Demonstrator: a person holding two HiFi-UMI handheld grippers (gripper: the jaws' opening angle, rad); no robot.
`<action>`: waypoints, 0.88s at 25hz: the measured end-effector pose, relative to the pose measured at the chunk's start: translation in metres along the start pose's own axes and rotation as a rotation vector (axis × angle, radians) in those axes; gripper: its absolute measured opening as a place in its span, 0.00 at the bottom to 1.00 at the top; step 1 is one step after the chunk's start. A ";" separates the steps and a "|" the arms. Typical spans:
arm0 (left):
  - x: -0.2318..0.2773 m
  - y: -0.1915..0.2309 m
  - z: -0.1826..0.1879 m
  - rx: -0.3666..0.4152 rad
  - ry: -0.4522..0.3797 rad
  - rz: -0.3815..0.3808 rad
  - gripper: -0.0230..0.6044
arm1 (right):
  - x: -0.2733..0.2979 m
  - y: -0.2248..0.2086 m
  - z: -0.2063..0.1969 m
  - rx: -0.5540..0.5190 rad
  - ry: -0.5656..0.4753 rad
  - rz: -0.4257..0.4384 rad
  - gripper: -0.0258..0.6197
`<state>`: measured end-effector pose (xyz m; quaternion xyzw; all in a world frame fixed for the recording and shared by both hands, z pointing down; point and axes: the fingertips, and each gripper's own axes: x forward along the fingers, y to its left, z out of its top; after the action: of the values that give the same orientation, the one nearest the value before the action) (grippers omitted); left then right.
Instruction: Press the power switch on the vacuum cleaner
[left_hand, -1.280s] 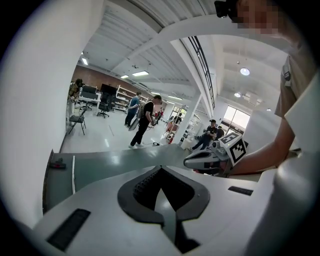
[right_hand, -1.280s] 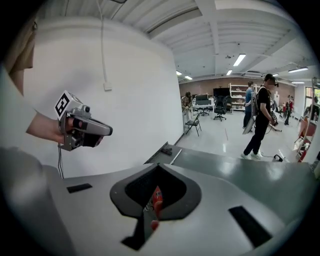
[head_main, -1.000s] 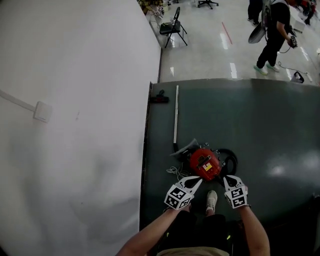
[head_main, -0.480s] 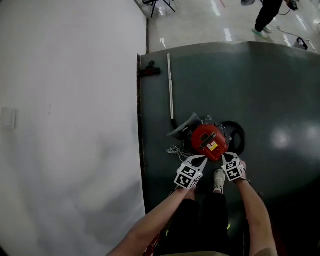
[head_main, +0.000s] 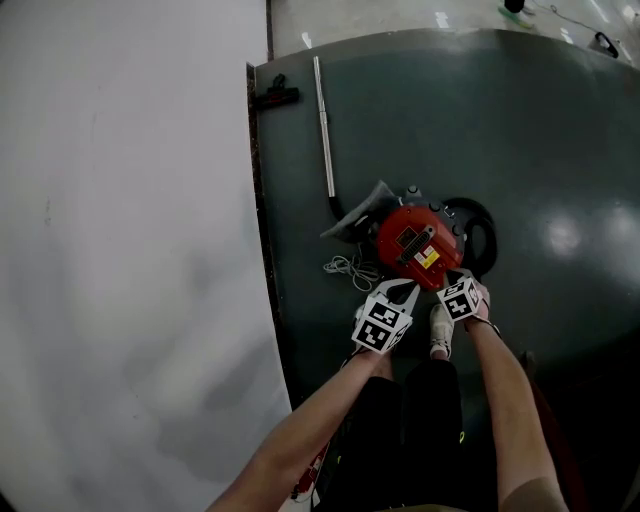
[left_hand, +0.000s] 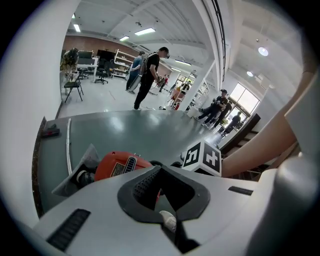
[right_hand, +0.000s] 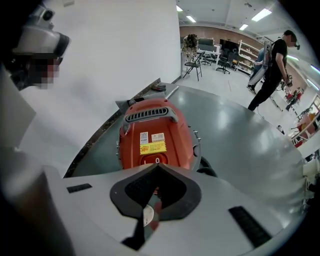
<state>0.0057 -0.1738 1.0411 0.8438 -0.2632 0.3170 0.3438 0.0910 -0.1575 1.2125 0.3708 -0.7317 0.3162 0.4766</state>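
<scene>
A red canister vacuum cleaner (head_main: 415, 248) lies on the dark green floor mat (head_main: 560, 150). In the right gripper view the vacuum cleaner (right_hand: 155, 132) fills the middle, and its red rocker power switch (right_hand: 150, 161) sits just beyond the jaw tips. My right gripper (head_main: 456, 284) is shut and empty, with its tip at the vacuum's near edge by the switch (right_hand: 157, 167). My left gripper (head_main: 404, 290) is also shut and empty, close to the vacuum's near left side. From the left gripper view the vacuum (left_hand: 117, 164) shows past the shut tips (left_hand: 160, 170).
A metal wand (head_main: 322, 125) runs away from the vacuum, with a black floor nozzle (head_main: 272, 97) beyond it. A black hose (head_main: 483, 232) coils at the right and a white cord (head_main: 345, 268) lies at the left. A white wall (head_main: 120, 250) borders the mat. My shoe (head_main: 440, 330) stands below. People (right_hand: 270, 60) are far off.
Both grippers have closed in on the vacuum. The right tip now sits at its near edge by the switch. The head view has tilted further down.
</scene>
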 end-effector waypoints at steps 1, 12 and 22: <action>0.002 0.000 -0.002 0.002 0.003 -0.006 0.05 | 0.004 -0.001 -0.002 -0.003 0.005 -0.009 0.05; 0.019 0.006 -0.022 -0.008 0.033 -0.005 0.05 | 0.032 0.000 0.001 0.054 0.018 -0.034 0.05; 0.027 0.007 -0.030 -0.039 0.043 0.001 0.05 | 0.042 -0.007 -0.003 0.044 0.095 -0.004 0.05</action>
<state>0.0077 -0.1615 1.0802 0.8297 -0.2625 0.3300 0.3657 0.0863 -0.1692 1.2536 0.3672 -0.7003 0.3485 0.5032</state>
